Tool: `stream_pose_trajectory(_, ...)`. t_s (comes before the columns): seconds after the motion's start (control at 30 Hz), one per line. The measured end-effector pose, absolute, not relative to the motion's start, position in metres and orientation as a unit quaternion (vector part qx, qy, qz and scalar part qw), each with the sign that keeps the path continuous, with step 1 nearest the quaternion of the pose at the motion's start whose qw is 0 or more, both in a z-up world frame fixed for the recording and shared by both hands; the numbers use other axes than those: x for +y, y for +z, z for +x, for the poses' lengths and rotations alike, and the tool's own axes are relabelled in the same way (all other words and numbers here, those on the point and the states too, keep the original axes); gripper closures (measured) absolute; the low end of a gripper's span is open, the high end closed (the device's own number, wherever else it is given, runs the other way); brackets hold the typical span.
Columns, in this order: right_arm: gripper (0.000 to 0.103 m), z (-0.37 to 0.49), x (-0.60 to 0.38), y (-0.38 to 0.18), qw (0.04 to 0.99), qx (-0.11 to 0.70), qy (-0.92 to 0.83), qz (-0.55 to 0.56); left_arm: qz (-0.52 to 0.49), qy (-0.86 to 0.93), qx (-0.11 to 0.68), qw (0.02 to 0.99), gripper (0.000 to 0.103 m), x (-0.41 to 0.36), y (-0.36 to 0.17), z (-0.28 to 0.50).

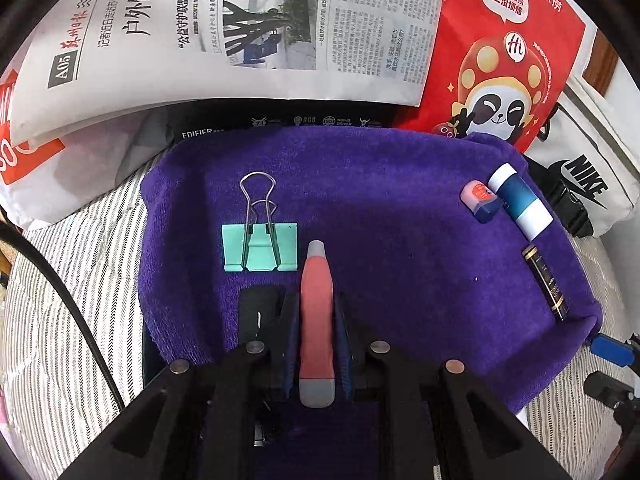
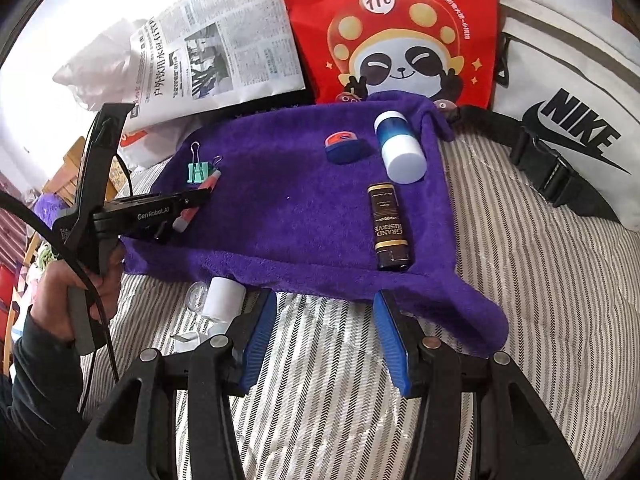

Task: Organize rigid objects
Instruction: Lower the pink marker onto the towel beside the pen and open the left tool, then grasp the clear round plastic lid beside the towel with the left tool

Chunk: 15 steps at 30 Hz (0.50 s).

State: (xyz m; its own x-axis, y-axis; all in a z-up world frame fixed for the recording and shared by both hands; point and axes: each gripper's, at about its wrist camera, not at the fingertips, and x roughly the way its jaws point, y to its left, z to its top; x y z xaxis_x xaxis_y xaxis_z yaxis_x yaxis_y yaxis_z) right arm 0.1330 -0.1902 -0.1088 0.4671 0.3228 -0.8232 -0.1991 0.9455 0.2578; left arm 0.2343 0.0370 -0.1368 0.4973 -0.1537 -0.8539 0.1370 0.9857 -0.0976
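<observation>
**A:** What is the left gripper doing?

**B:** It is clamping the pink-and-grey utility knife between its blue pads, squeezing the pink body from both sides. The knife is pointing away from the camera, its grey tip reaching just past the near right corner of the mint-green binder clip. In the right wrist view the same gripper is sitting low over the left part of the purple towel, with the knife slanting through it and the clip just beyond.

**A:** And the right gripper?

**B:** Its jaws are standing wide apart with nothing between them, hovering over the striped bedding at the towel's near edge.

**A:** Where is everything else lying?

**B:** On the right side of the towel: a small blue-and-pink sharpener touching, or nearly touching, a blue-and-white tube, and nearer, a dark lighter lettered "GRAND RESERVE". A white bottle is lying off the towel, on the bedding beside the right gripper's left finger.

**A:** And behind?

**B:** A newspaper, a red panda-printed bag and a white Nike bag are lying at the far side.
</observation>
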Motion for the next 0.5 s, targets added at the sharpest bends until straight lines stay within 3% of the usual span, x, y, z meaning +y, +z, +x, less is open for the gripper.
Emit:
stream_pose_trajectory(0.13, 0.053, 0.128, -0.188, -0.106, 0.855, 0.492, 0.151, 0.059, -0.016, -0.095, 0.502, 0.859, 0.07, 0.039, -0.135, 0.232)
stream_pose_trajectory(0.5, 0.053, 0.102, -0.197, -0.096, 0.861, 0.483, 0.148, 0.064, -0.015, -0.105, 0.49, 0.865, 0.069, 0.038, -0.104, 0.182)
